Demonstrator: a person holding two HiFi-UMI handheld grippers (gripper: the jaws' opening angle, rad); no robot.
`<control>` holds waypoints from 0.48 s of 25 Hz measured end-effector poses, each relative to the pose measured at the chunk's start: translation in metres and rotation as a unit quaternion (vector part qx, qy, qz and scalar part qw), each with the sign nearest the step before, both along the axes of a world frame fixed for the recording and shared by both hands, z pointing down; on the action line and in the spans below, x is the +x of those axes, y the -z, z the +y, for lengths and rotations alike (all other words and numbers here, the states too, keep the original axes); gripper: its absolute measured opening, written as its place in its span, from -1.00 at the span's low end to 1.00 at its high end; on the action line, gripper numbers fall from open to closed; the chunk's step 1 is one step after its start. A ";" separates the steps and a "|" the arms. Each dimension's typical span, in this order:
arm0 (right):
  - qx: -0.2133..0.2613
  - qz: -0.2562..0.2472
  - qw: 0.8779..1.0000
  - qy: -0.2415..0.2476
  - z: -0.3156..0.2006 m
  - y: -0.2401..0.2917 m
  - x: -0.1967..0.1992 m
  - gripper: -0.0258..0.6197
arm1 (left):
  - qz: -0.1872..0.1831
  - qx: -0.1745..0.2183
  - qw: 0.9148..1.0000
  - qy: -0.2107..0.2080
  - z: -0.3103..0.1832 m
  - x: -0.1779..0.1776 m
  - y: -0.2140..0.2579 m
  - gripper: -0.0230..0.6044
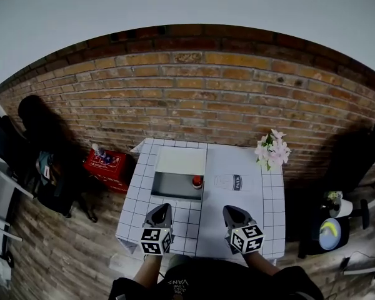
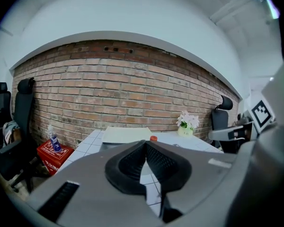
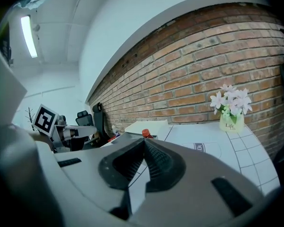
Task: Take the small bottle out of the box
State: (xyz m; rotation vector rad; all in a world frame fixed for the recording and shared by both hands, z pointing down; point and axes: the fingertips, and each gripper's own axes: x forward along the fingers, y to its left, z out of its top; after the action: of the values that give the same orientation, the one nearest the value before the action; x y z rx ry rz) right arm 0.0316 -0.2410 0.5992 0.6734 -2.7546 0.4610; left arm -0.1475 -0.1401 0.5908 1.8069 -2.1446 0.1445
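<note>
- Currently, in the head view, you hold the left tongs (image 1: 163, 206) and the right tongs (image 1: 230, 209) low over the near edge of the table (image 1: 144, 167), both on your side of the box (image 1: 175, 194) and well apart from it.
- The box lies open with its lid (image 1: 181, 161) folded away from you. The small bottle (image 1: 197, 182), with its red cap, stands upright inside the box against the right wall.
- Right of the box lies a white mat (image 1: 236, 182). Farther right, at the table's far corner, stands a pot of flowers (image 1: 272, 150). Left of the box, off the table, sits a red crate (image 1: 105, 163).
- In the left gripper view, your left tongs are clenched, pad against pad, gripping no object. The bottle's cap (image 2: 153, 138) peeks just above the tips, beyond them, at the box.
- In the right gripper view, your right tongs are likewise clenched on themselves. The bottle (image 3: 146, 134) shows just past the tips, beside the box's raised lid (image 3: 149, 126).
</note>
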 end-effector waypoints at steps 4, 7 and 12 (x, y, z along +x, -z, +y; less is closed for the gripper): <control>-0.007 0.001 1.000 -0.017 -0.002 -0.006 0.002 -0.92 | -0.012 -0.010 0.999 -0.028 -0.015 -0.002 -0.006 -0.89; -0.012 0.000 0.999 -0.038 -0.003 -0.007 0.002 -0.92 | -0.015 -0.018 0.998 -0.055 -0.027 -0.006 -0.009 -0.89; -0.022 -0.003 0.997 -0.079 0.000 -0.007 -0.002 -0.92 | -0.009 -0.027 0.994 -0.101 -0.041 -0.011 -0.012 -0.89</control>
State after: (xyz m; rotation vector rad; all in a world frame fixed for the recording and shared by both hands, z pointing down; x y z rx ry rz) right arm 0.0292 -0.2408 0.6061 0.8836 -2.6997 0.5551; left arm -0.1580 -0.1813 0.6026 1.9953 -1.9455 0.2668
